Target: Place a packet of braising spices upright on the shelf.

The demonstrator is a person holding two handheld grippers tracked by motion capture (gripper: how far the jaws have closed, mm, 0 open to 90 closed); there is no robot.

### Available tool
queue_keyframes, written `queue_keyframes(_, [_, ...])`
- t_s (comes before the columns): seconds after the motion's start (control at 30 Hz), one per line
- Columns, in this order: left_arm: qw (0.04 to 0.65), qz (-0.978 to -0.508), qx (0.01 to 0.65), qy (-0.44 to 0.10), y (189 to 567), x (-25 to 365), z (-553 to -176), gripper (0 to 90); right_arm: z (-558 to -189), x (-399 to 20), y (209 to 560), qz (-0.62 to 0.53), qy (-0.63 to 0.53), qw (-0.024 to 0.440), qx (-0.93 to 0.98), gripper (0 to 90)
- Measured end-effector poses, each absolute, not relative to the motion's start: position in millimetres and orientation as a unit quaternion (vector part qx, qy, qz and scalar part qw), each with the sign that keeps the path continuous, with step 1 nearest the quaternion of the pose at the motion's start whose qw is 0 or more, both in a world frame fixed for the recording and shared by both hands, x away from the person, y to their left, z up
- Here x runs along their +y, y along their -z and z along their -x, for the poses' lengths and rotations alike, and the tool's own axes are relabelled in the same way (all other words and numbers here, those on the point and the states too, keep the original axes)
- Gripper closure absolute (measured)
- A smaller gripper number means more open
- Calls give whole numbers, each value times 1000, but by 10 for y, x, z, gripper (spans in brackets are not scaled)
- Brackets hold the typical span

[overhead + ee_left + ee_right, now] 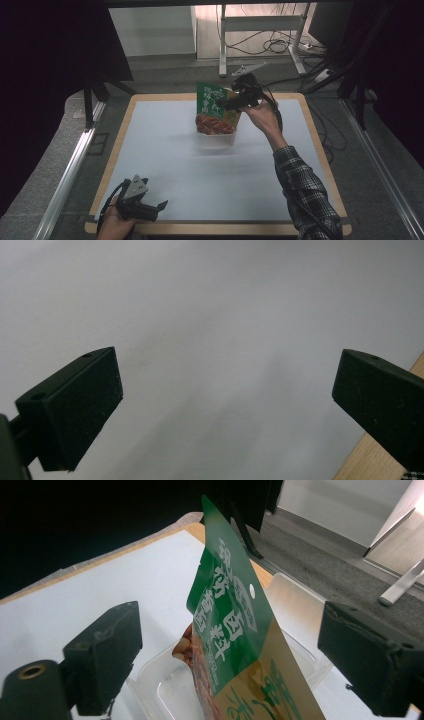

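Packet set upright in the tub, right jaws let go

The right gripper [227, 652] has its jaws spread wide with the green snack packet [235, 630] standing between them, neither pad touching it. The packet stands upright in the clear plastic tub [216, 139], just past table centre toward 1 o'clock. The left gripper [225, 400] idles with jaws wide apart and nothing between them, over the bare mat near the table [150, 102] edge at 7 o'clock. Placing looks done; drawing the right hand clear seems to be what is left.
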State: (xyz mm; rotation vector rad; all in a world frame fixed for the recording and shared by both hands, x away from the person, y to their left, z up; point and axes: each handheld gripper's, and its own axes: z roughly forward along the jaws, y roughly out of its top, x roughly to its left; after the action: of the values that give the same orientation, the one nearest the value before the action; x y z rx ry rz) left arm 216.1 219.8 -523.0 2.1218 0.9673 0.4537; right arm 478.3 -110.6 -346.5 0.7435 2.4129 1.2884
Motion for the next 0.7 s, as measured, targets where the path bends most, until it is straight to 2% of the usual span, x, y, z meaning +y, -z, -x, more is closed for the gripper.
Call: queue_keyframes(0.7, [373,-829,378,-177,5231,2194,-2162,0,-4665,-1332,3533,-269,-455,157,834,0])
